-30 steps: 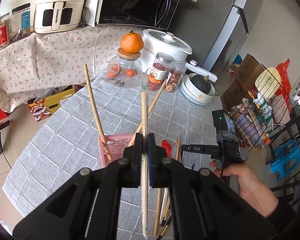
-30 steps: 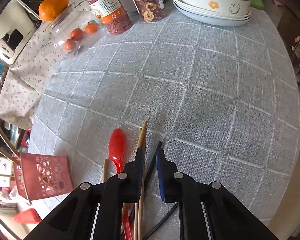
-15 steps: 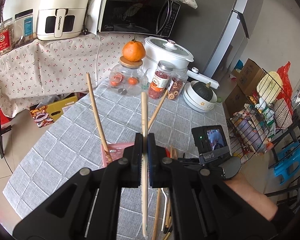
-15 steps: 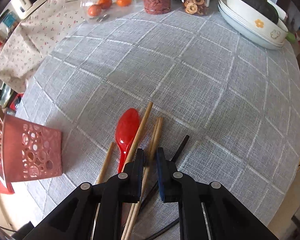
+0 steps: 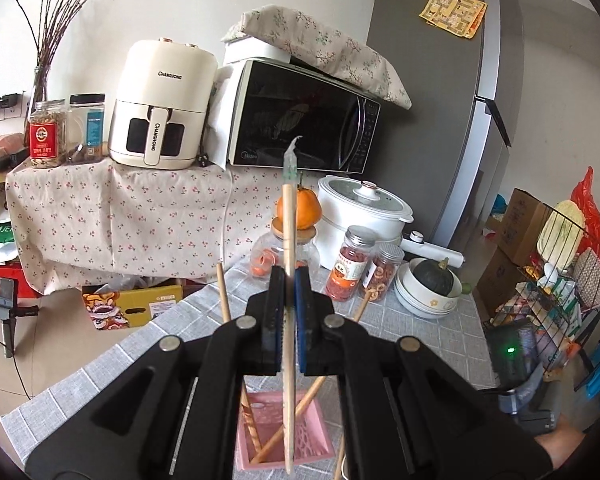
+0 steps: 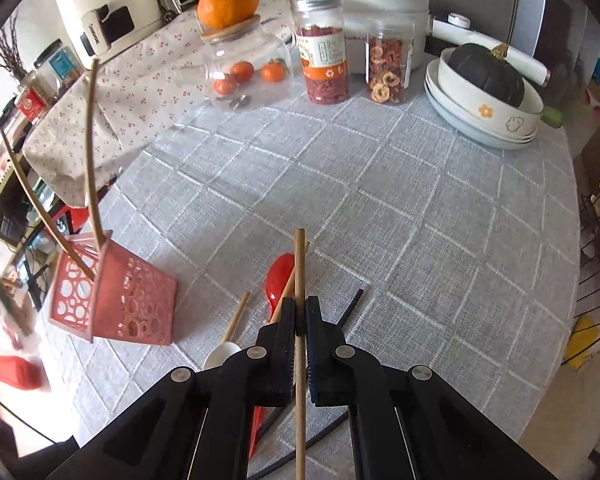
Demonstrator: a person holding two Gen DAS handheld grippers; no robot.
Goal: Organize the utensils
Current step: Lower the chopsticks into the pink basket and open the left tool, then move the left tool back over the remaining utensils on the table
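Note:
My left gripper (image 5: pixel 287 276) is shut on a pale chopstick (image 5: pixel 287 216) with a clear wrap on its top end. The stick hangs with its lower tip over the pink perforated holder (image 5: pixel 278 436), which has two chopsticks (image 5: pixel 222 296) leaning in it. My right gripper (image 6: pixel 300 309) has its jaws closing on a brown wooden chopstick (image 6: pixel 299 264), the pads pressing it above the grey cloth. Under it lie a red spoon (image 6: pixel 281 276), another wooden chopstick (image 6: pixel 238 316), a black chopstick (image 6: pixel 350 306) and a white spoon (image 6: pixel 220 354). The holder (image 6: pixel 128 300) stands to the left of the right gripper.
At the table's far side stand a glass jar (image 6: pixel 244 68) with an orange on top, two snack jars (image 6: pixel 324 52), stacked bowls (image 6: pixel 484 116) holding a dark squash, and a white cooker (image 5: pixel 360 212). The table edge curves along the right.
My left gripper tipped upward, bringing its chopstick upright over the holder. My right gripper shut on a brown chopstick and lifted it off the cloth.

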